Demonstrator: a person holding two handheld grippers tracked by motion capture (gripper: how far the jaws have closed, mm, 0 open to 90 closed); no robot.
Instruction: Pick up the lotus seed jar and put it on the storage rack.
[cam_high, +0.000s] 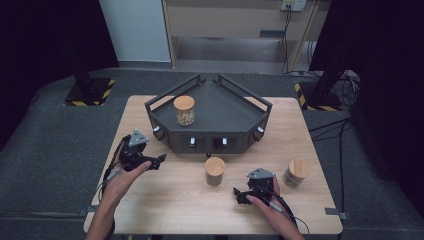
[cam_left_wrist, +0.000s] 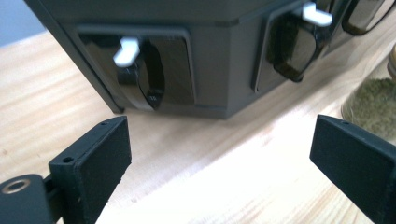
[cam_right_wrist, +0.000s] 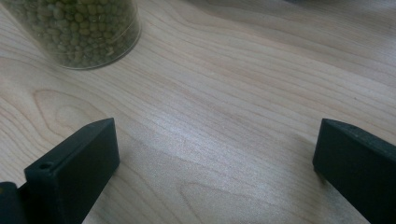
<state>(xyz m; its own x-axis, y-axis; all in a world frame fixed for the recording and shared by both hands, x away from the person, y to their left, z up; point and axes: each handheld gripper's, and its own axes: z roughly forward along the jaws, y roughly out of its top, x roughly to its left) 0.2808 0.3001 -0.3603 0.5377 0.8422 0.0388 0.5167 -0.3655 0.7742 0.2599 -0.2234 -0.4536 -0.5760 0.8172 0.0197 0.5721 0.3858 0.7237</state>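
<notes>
Two forearms were seen entering from the bottom edge of the high view, each hand wrapped around a black two-jaw claw. Over at the left, the left claw (cam_high: 159, 161) was held low above the pale wooden desk (cam_high: 170, 200), its jaws spread wide with nothing between them, aimed at the front wall of the dark grey angular tray (cam_high: 215, 142) with raised rails. In the left gripper view, that wall was shown close ahead, and a black knob with a white lever (cam_left_wrist: 127, 50) was seen in a recessed panel just beyond the jaws, apart from them; a second such knob (cam_left_wrist: 316, 14) was seen farther right.

On the other side, the right claw (cam_high: 239, 195) was held near the desk's front edge, jaws likewise spread and empty above bare wood. A clear glass jar of green beans with a round wooden lid (cam_high: 215, 171) was stood between the two claws, just before the tray's front; its base (cam_right_wrist: 77, 32) was caught at the upper left of the right gripper view, well clear of the jaws.

A second wooden-lidded jar with pale contents (cam_high: 184, 110) was stood inside the tray, towards its left. A third lidded jar (cam_high: 296, 173) was placed on the desk just right of the right hand.
</notes>
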